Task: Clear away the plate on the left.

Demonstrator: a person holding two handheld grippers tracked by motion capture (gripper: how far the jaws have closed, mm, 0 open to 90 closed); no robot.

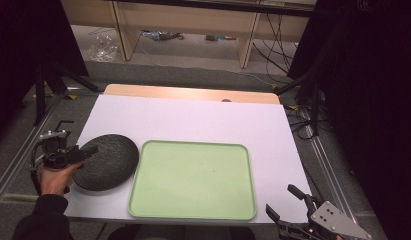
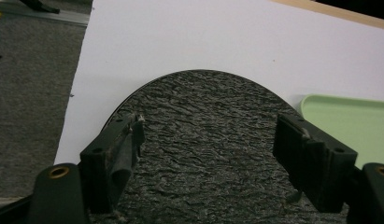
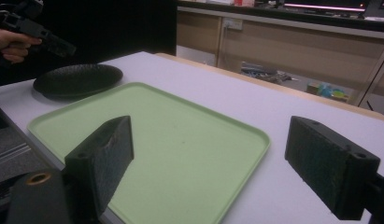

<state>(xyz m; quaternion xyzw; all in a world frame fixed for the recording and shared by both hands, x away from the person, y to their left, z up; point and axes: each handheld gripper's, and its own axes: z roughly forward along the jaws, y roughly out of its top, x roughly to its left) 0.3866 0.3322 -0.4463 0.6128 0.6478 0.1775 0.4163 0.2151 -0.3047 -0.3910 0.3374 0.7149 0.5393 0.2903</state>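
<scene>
A dark, rough-textured round plate [image 1: 107, 161] lies on the white table cover, left of a pale green tray [image 1: 193, 180]. A hand at the left holds my left gripper [image 1: 88, 152] over the plate's left edge. In the left gripper view the plate [image 2: 203, 140] spreads under and between the wide-open jaws of my left gripper [image 2: 210, 126], which hold nothing. My right gripper [image 1: 280, 198] sits off the tray's near right corner. It [image 3: 210, 130] is open and holds nothing, facing across the tray [image 3: 180, 140] toward the plate [image 3: 80, 79] and the left gripper [image 3: 49, 39].
The white cover [image 1: 193, 120] tops a wooden table whose bare edge [image 1: 193, 93] shows at the back. Metal rails [image 1: 15, 167] and black stand legs [image 1: 43, 95] flank the table. Wooden shelving [image 1: 183, 30] and cables lie on the floor beyond.
</scene>
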